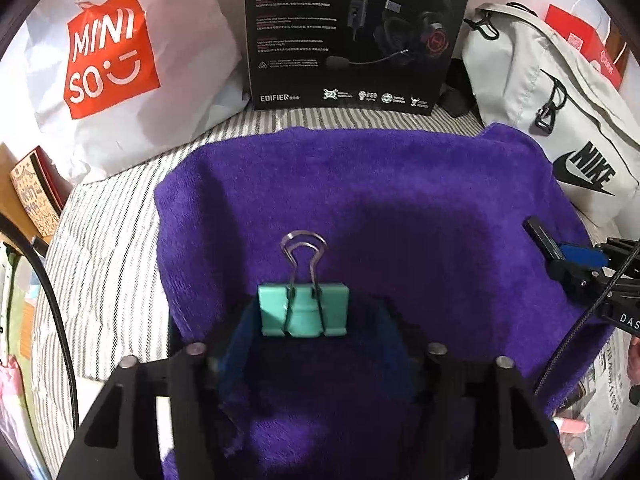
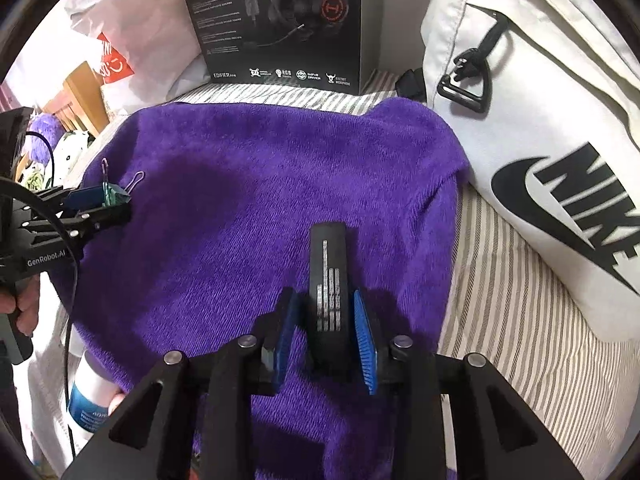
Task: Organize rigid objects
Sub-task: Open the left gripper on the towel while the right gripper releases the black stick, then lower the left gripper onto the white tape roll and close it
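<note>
Across the striped bedsheet (image 2: 500,280) a purple towel (image 1: 400,208) is spread, and both grippers work over it. Between the fingers of the left gripper (image 1: 304,320) sits a teal binder clip (image 1: 304,312), its wire handles pointing away toward the far edge of the towel; the jaws stand wider than the clip's body, with a gap visible on each side, so the clip looks let go and lying on the cloth rather than squeezed. Seen from the right wrist camera, the same left gripper (image 2: 108,204) is low at the towel's left edge with the clip (image 2: 114,194) at its tip. The right gripper (image 2: 324,332) has a black oblong object with silver bars (image 2: 328,280) between its blue pads (image 2: 364,340); the right pad lies right against the object, while a narrow slit shows at the left pad, so I cannot tell for sure whether it is gripped or loose. That object lies flat near the towel's right edge, its far end pointing toward the back. Between the two grippers the middle of the towel is bare purple pile, with plenty of room. Hemming in the towel are a black headset box (image 1: 360,36) standing upright along the far edge, a white Miniso bag (image 1: 120,64) at the far left, and a white Nike bag (image 2: 540,160) leaning close against the right side, just touching the towel's far right corner.
</note>
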The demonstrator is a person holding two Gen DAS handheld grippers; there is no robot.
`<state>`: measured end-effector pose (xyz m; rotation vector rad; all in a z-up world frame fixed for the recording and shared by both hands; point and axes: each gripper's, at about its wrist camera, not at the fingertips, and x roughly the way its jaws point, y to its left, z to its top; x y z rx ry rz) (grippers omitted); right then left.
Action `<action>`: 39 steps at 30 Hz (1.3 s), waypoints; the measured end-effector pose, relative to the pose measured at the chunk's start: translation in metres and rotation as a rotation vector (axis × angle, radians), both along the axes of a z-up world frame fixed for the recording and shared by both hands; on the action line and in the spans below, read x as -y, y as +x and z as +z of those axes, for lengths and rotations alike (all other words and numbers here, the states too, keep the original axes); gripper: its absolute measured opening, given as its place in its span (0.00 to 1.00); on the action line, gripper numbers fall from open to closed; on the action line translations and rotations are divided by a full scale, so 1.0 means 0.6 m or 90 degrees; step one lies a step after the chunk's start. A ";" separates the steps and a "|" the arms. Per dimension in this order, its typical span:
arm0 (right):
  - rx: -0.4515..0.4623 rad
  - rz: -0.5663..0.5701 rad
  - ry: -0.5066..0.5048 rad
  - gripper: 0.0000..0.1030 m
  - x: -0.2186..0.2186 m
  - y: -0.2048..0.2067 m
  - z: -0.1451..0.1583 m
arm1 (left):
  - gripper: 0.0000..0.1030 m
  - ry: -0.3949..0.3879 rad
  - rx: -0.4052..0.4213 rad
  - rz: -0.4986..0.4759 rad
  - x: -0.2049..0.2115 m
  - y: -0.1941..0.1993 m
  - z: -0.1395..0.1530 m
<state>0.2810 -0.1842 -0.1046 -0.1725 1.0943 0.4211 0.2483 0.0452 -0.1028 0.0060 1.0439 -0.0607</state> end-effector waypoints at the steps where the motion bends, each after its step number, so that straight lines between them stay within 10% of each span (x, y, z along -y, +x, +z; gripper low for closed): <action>1: -0.001 -0.002 0.000 0.30 0.001 -0.004 0.002 | 0.61 0.005 0.000 0.000 0.002 -0.003 0.000; 24: 0.026 -0.104 0.051 0.45 0.061 -0.189 0.087 | 0.62 -0.039 0.030 0.003 0.013 -0.185 0.089; 39: 0.028 -0.131 0.041 0.48 0.088 -0.287 0.101 | 0.61 -0.028 -0.009 -0.025 0.054 -0.197 0.020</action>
